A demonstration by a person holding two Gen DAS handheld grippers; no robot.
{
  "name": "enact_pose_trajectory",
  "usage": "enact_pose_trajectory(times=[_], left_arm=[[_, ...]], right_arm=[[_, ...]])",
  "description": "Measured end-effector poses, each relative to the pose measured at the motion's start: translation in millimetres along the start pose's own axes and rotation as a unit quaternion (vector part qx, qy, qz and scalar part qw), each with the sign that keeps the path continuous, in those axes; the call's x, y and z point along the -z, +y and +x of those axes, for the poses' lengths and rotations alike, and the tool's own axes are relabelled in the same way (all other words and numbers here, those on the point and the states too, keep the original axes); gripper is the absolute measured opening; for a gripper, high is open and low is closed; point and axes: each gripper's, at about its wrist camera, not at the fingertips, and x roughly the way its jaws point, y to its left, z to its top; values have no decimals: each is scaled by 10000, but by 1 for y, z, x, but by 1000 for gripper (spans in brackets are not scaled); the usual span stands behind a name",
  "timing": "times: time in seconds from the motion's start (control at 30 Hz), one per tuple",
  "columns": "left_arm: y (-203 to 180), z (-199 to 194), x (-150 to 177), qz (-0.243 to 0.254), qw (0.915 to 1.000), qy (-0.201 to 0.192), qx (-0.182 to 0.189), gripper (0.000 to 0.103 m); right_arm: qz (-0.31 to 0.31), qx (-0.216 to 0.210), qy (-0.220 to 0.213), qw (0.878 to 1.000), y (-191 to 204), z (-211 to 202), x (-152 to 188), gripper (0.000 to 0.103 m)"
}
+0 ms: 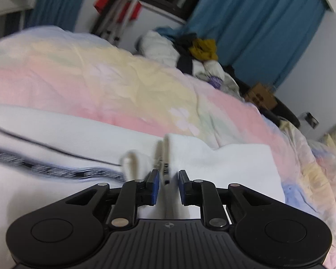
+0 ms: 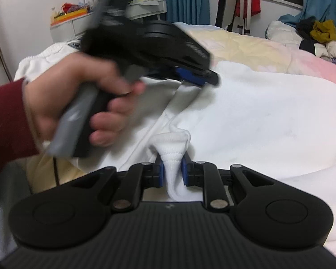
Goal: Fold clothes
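Observation:
A white garment (image 2: pixel 268 116) with a ribbed cuff and a dark-striped band (image 1: pixel 44 168) lies on the bed. My right gripper (image 2: pixel 172 171) is shut on the bunched white ribbed cuff (image 2: pixel 171 143) at the garment's near edge. My left gripper (image 1: pixel 168 187) has its blue pads around a raised white fold with a zipper edge (image 1: pixel 165 157); the jaws stand slightly apart with the cloth between them. The left gripper also shows, blurred, in the right wrist view (image 2: pixel 199 79), held by a hand (image 2: pixel 78 94) in a dark red sleeve, its tip down on the garment.
The bed has a pastel pink, yellow and blue cover (image 1: pixel 100 71). A heap of clothes (image 1: pixel 199 53) lies at its far end. Blue curtains (image 1: pixel 257 27), a metal stand (image 1: pixel 121 13) and a cluttered shelf (image 2: pixel 78 20) stand behind. A cardboard box (image 1: pixel 261 95) sits beside the bed.

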Motion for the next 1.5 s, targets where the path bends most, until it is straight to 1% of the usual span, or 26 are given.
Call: enact_pose_trajectory(times=[0.07, 0.13, 0.2, 0.23, 0.3, 0.37, 0.43, 0.5, 0.57, 0.63, 0.7, 0.73, 0.77, 0.83, 0.87, 0.9, 1.0, 1.07, 1.13, 1.2, 1.23, 1.27, 1.33, 1.4, 1.43, 1.5], left_arm=[[1, -26, -2, -8, 10000, -54, -77, 20], [4, -54, -4, -42, 9998, -111, -146, 25], [13, -86, -7, -191, 9995, -182, -181, 42], [18, -100, -8, -264, 9991, -214, -240, 46], [29, -128, -6, -393, 9977, -273, -476, 47], [44, -155, -3, -629, 9949, -357, -702, 49], [64, -183, 1, -1071, 9892, -525, -856, 57], [84, -209, 7, -1684, 9777, -740, -1018, 71], [100, -230, 16, -2282, 9619, -984, -1140, 82], [116, -251, 24, -2869, 9418, -1222, -1258, 84], [128, -265, 33, -3393, 9212, -1415, -1274, 89], [131, -271, 37, -3611, 9105, -1491, -1352, 90], [134, -275, 41, -3773, 9019, -1559, -1408, 94], [138, -280, 44, -3946, 8916, -1674, -1459, 97], [140, -282, 46, -4031, 8863, -1731, -1484, 97], [143, -285, 49, -4131, 8798, -1792, -1524, 97], [150, -294, 60, -4478, 8543, -2024, -1692, 97], [154, -308, 73, -4653, 8360, -2306, -1774, 97], [158, -312, 74, -4727, 8265, -2292, -2023, 98], [163, -313, 72, -4777, 8187, -2200, -2306, 97], [166, -312, 70, -4786, 8178, -2137, -2377, 97], [171, -308, 68, -4774, 8214, -2054, -2349, 96], [178, -299, 63, -4694, 8275, -1960, -2376, 95], [184, -284, 57, -4583, 8329, -1832, -2503, 94], [188, -277, 54, -4567, 8343, -1749, -2545, 92], [197, -263, 51, -4639, 8340, -1531, -2567, 83]], right_arm=[[111, -44, -37, 9999, -3, -2, 0, 19], [195, -78, -77, 9998, -5, -5, 2, 19], [242, -95, -110, 9996, -6, -7, 2, 19], [291, -108, -125, 9994, -8, -9, 2, 19], [392, -135, -154, 9990, -10, -12, 1, 19], [494, -162, -183, 9985, -13, -15, 1, 20], [595, -189, -212, 9978, -15, -18, 0, 20], [696, -216, -242, 9970, -18, -21, -1, 20], [893, -322, -342, 9949, -24, -29, -1, 20], [1063, -401, -456, 9925, -29, -38, -4, 21], [1176, -413, -591, 9904, -32, -49, -7, 27], [1229, -421, -670, 9893, -34, -55, -8, 33], [1247, -391, -764, 9885, -35, -60, -9, 42], [1277, -323, -956, 9867, -38, -72, -10, 52], [1314, -256, -1038, 9855, -40, -76, -10, 55], [1392, -159, -1102, 9840, -45, -79, -10, 55], [1638, 208, -1252, 9783, -60, -83, -9, 57], [1746, 651, -1166, 9755, -70, -76, -7, 57], [1845, 1040, -1006, 9721, -80, -65, -3, 57], [1986, 1197, -604, 9709, -91, -44, 3, 57], [2061, 1191, -356, 9706, -95, -31, 7, 57], [2107, 1177, -171, 9703, -96, -19, 11, 59], [1931, 1316, -93, 9723, -91, -5, 16, 59], [1682, 1427, -84, 9753, -83, -2, 11, 59], [1656, 1380, -99, 9764, -81, -2, 8, 59], [1709, 1187, -153, 9780, -80, -2, 6, 59]])
